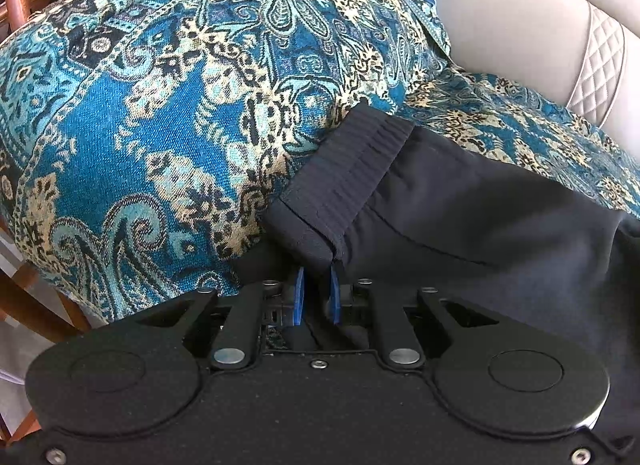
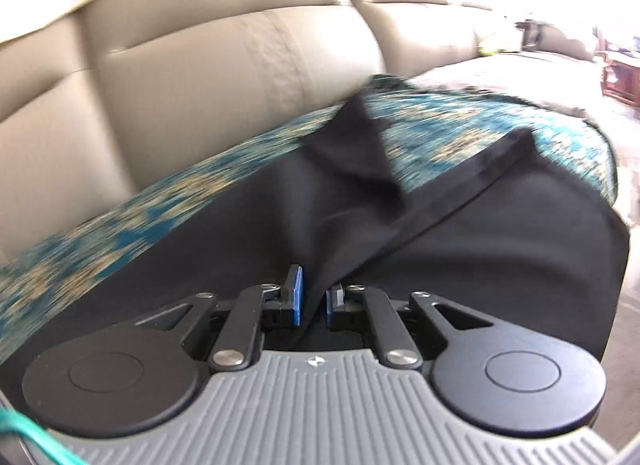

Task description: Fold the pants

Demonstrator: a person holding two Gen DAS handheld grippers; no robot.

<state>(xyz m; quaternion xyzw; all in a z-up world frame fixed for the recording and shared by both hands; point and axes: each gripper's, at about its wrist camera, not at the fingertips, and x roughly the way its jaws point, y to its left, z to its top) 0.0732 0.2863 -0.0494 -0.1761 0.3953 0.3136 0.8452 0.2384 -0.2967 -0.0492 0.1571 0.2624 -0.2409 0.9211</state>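
Left hand-held gripper pinches the pants waistband; blurred right hand-held gripper, slightly parted, straddles fabric.

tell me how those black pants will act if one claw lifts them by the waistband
The black fabric pants will probably droop rather than hold shape: in the right wrist view they already lie in soft creases. They look thin, so likely light. The ribbed elastic waistband looks thicker, so the left claw pinching that end probably won't slip.
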